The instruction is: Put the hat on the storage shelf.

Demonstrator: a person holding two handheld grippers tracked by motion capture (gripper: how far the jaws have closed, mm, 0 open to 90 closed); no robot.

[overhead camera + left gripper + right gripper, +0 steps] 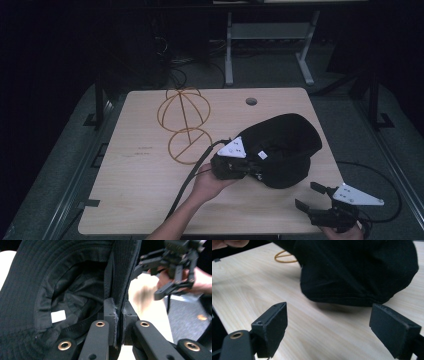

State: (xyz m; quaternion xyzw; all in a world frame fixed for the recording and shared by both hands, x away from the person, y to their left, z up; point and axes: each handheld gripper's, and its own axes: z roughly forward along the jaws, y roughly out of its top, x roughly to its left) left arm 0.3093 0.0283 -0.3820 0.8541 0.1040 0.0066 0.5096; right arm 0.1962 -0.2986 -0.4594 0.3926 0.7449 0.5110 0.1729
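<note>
The table point(150, 200) takes up the middle of the high view. A black hat point(287, 150) lies right of centre, a wire stand point(184, 125) to its upper left. The left claw point(119, 322) is clamped on the hat's brim. The right claw point(306, 196), lower right, gapes wide, holding nothing.

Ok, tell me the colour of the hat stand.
Orange-gold wire; the stand shows best in the high view.
</note>
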